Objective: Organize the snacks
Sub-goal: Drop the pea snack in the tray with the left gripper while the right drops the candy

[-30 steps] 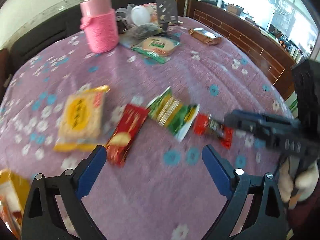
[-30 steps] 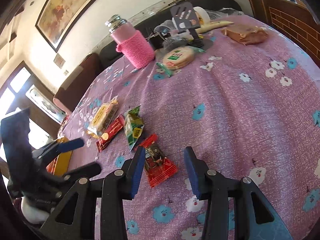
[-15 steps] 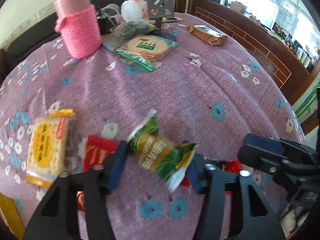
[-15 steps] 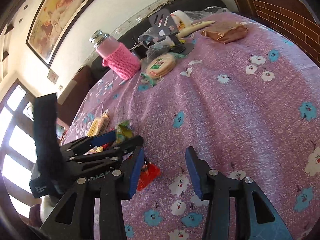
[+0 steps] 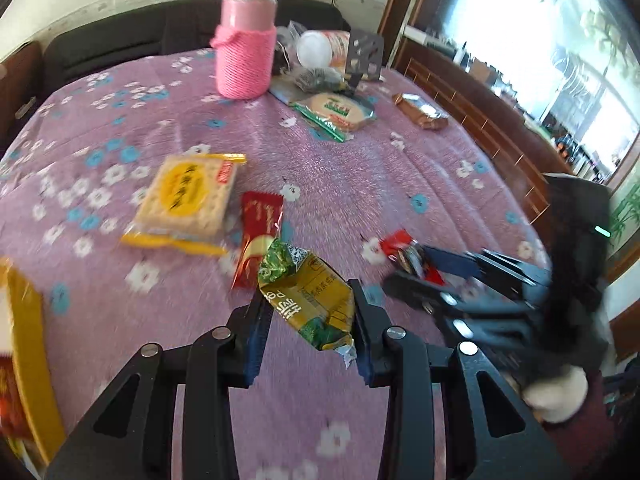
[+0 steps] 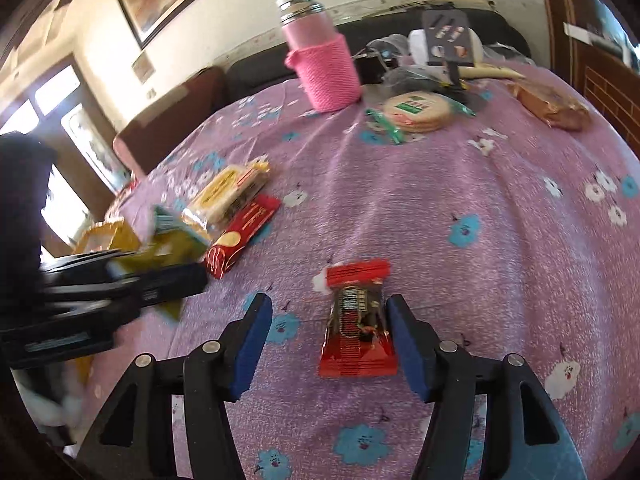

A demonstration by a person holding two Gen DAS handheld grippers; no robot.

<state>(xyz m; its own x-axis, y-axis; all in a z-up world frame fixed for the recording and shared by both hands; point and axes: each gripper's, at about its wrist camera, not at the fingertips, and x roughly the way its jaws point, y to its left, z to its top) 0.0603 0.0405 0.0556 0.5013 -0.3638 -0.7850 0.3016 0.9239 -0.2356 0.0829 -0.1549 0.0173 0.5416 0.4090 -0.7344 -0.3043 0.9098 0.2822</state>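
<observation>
two snack packets sit at the grippers: the green-and-gold packet (image 5: pixel 308 300) is pinched between the closing jaws of the left gripper (image 5: pixel 308 334), lifted off the purple flowered tablecloth (image 5: pixel 360 184). the red-and-black packet (image 6: pixel 358 320) lies flat on the cloth between the opening jaws of the right gripper (image 6: pixel 330 346), against its right pad only. a yellow cracker pack (image 5: pixel 186 200) and red wrapper (image 5: pixel 258 236) lie beyond.

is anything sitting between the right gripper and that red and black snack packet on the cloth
Nothing visible does. The red and black snack packet lies flat on the purple tablecloth, already between the right gripper's opening jaws, nearer the right-hand pad. The left gripper is off to the side.
</observation>
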